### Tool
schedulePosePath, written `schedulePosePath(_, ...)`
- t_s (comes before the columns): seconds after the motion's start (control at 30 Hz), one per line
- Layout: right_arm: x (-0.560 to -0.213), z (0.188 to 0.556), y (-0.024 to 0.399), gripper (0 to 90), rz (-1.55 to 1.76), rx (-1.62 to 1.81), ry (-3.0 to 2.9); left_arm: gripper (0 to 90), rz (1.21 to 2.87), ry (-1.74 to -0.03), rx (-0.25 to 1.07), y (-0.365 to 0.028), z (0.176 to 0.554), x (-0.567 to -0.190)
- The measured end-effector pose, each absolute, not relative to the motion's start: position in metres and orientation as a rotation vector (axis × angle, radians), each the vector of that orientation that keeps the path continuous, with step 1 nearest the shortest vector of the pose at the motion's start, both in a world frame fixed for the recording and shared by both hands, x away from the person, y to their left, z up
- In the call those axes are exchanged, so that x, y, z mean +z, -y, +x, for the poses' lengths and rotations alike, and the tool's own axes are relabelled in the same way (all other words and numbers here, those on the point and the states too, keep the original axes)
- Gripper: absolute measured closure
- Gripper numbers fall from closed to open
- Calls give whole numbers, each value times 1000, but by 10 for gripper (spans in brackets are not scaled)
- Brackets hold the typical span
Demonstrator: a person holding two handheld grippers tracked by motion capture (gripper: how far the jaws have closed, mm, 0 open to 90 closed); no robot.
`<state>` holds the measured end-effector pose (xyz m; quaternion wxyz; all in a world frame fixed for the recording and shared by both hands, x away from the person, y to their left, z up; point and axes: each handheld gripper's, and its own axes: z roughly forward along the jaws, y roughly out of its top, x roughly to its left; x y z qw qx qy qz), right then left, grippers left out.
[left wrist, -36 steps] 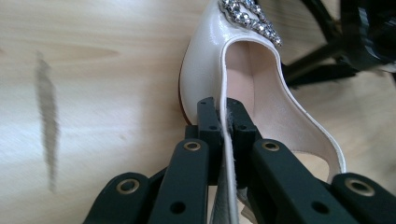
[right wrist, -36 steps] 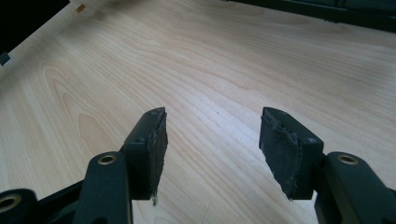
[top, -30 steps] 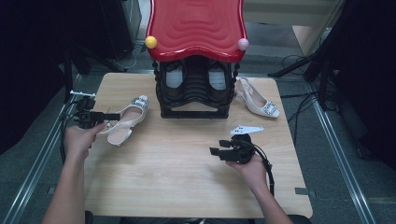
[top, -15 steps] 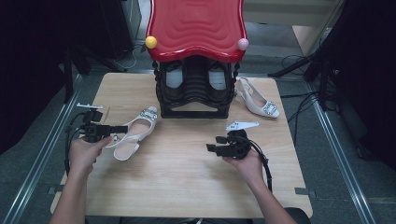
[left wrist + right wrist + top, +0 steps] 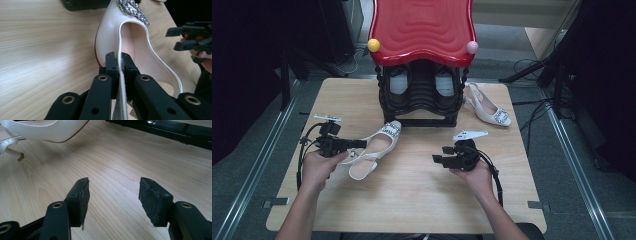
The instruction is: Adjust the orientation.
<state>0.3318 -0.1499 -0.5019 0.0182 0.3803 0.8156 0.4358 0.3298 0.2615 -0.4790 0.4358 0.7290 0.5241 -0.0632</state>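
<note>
Pale wood-grain tabletop (image 5: 412, 200), dark floor around it; cream glossy slingback shoe with rhinestone buckle (image 5: 373, 150) has slid from the table's left edge toward centre, now near the black ribbed shoe rack under a red wavy plastic top (image 5: 421, 95); left gripper (image 5: 354, 144) clamped on its thin side rim, pads (image 5: 111, 65) pinching smooth leather-like upper; likely hauling it toward the rack; right gripper (image 5: 439, 159) hasn't shifted, jaws apart over bare wood, nothing between them; matching cream shoe (image 5: 489, 106) lies right of the rack.
</note>
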Motion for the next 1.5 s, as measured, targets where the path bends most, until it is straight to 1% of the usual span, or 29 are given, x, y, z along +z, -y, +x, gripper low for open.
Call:
schedulePosePath(0.43,-502,320,162,422,1223,1337,-2487,880,1938,-1156,-282,-200,343,-487)
schedulePosePath(0.53,-503,317,165,422,1232,1332,-2474,879,1950,-1126,-284,-186,344,-491)
schedulePosePath(0.7,-506,315,166,423,1245,1307,-2462,874,1986,-1138,-294,-169,351,-504)
schedulePosePath(0.77,-507,314,166,423,1252,1303,-2459,868,2016,-1151,-305,-167,354,-510)
schedulePosePath(0.83,-507,313,165,423,1249,1299,-2460,865,2001,-1166,-315,-168,355,-512)
schedulePosePath(0.9,-508,313,164,424,1248,1300,-2453,828,2048,-1164,-265,-167,355,-512)
schedulePosePath(0.97,-509,313,163,424,1246,1295,-2448,799,2032,-1144,-270,-169,354,-509)
schedulePosePath(1.13,-512,314,160,427,1245,1282,-2442,641,2041,-1129,-246,-171,352,-500)
schedulePosePath(1.2,-512,314,159,434,1245,1284,-2437,594,2039,-1128,-244,-173,351,-496)
schedulePosePath(1.33,-513,315,156,472,1236,1293,-2441,533,2024,-1096,-206,-179,349,-484)
schedulePosePath(1.43,-514,316,154,511,1209,1296,-2445,511,2020,-1100,-166,-184,346,-477)
schedulePosePath(1.5,-515,317,152,543,1208,1312,-2439,492,2023,-1099,-189,-189,346,-474)
